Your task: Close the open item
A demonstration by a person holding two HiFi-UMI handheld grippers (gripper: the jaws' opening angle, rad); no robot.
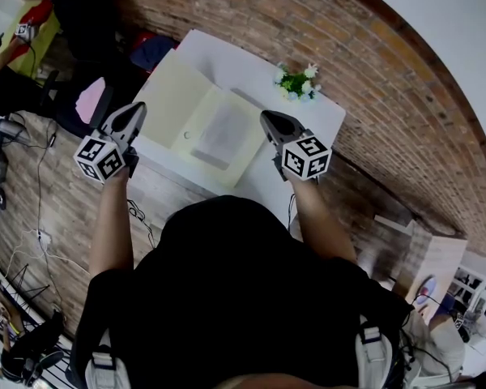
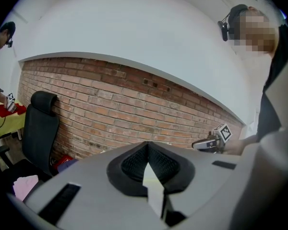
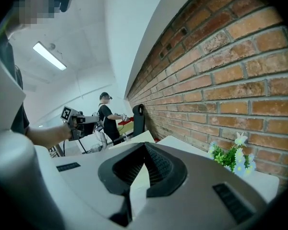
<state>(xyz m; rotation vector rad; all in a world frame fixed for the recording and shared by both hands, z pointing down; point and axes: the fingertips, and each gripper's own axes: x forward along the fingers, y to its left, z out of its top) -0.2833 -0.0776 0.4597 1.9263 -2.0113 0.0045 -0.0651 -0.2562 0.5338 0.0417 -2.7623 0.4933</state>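
- A pale yellow card folder (image 1: 196,118) lies open and flat on a white desk (image 1: 324,113), both leaves spread, with a grey sheet on the leaf nearer the person.
- A small green plant with white flowers (image 1: 296,82) stands well apart from it, by the brick wall.
- The left gripper (image 1: 135,111) hovers just off the folder's left side, jaws together and empty.
- The right gripper (image 1: 268,120) hovers just beside the folder's right edge, jaws also together, holding nothing.
- The folder looks thin, light and slightly bendy, and likely slides on the smooth desk.
- The best hold is probably a leaf's free outer edge, lifted towards the central fold while the other gripper steadies the opposite leaf.
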